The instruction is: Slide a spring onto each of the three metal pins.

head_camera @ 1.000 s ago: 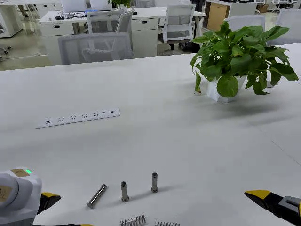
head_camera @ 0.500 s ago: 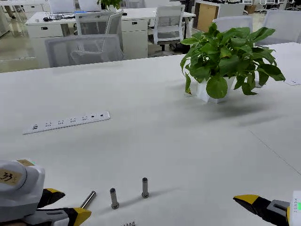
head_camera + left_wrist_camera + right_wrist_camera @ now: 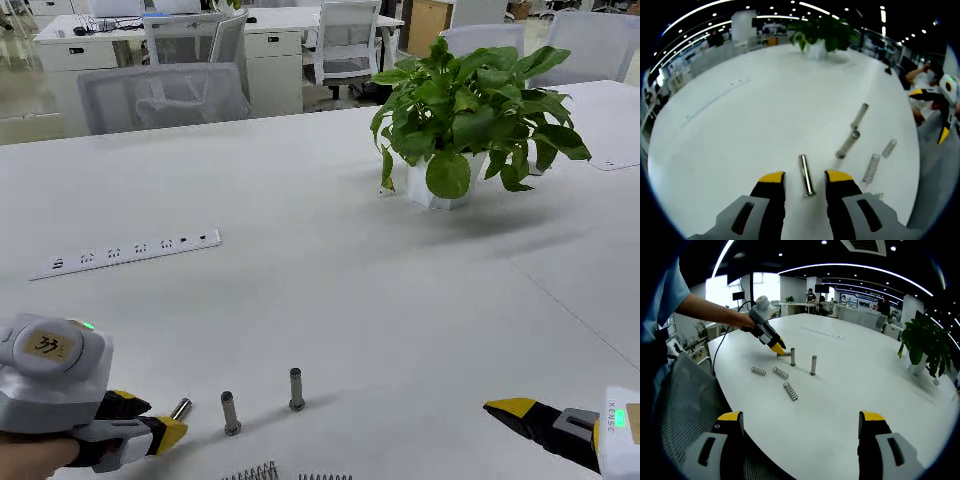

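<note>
**Near edge.** The springs [image 3: 780, 372] lie loose on the white surface [image 3: 330, 290], on the near side of the pins. They look light and soft, and are likely to squash or flick away under a hard pinch. Judged best hold: lightly across the coils near one end, with the bore left open.

**Near left.** The left gripper [image 3: 805, 177] has its fingers [image 3: 772, 181] partly open astride the lying pin [image 3: 805, 167]. A gap shows on each side, so nothing is gripped. This pin is smooth, stiff metal and round, so it will probably roll or slip. Judged best hold: square across the shank towards the headed end, with the plain end free for a spring.

**Near right.** The right gripper [image 3: 800, 422] is well apart from the parts, its fingers spread wide and empty.

**Middle.** Two standing pins [image 3: 230, 412] [image 3: 296, 389] stand upright on their heads just right of the lying one. They are near each other but not touching, they carry no spring, and they are easily toppled.

**Far.** A power strip [image 3: 125, 252] lies at the left and a potted plant [image 3: 470, 110] stands at the right, both clear of the work.
</note>
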A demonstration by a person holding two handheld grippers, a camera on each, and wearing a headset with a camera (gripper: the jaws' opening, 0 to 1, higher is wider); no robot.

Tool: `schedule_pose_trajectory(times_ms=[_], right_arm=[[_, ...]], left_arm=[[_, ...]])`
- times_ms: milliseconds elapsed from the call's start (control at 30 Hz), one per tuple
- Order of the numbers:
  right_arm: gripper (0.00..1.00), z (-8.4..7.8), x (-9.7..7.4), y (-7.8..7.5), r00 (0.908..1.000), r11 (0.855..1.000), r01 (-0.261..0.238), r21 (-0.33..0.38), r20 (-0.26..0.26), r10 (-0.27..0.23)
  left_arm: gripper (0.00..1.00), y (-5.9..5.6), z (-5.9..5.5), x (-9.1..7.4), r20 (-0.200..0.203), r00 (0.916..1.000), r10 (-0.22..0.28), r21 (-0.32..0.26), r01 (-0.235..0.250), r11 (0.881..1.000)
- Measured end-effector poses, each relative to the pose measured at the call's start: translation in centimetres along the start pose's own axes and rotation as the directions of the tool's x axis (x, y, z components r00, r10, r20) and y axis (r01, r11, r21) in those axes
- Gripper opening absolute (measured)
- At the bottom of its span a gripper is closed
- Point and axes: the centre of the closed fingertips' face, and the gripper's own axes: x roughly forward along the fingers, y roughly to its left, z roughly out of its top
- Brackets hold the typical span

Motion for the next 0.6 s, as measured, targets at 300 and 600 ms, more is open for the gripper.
schedule_pose_trajectory(times_ms=[300, 600], right_arm=[[0.96, 0.0, 0.0, 0.0, 1.0000, 1.000, 0.002, 0.001, -0.001, -0.002], [0.96, 0.0, 0.0, -0.1, 1.0000, 1.000, 0.002, 0.007, 0.001, -0.002]], left_arm=[[0.21, 0.3, 0.7, 1.0, -0.017, 0.9998, 0.007, -0.007, -0.007, 1.000], [0.15, 0.4, 0.6, 2.3, -0.067, 0.9976, 0.013, -0.001, -0.014, 1.000]])
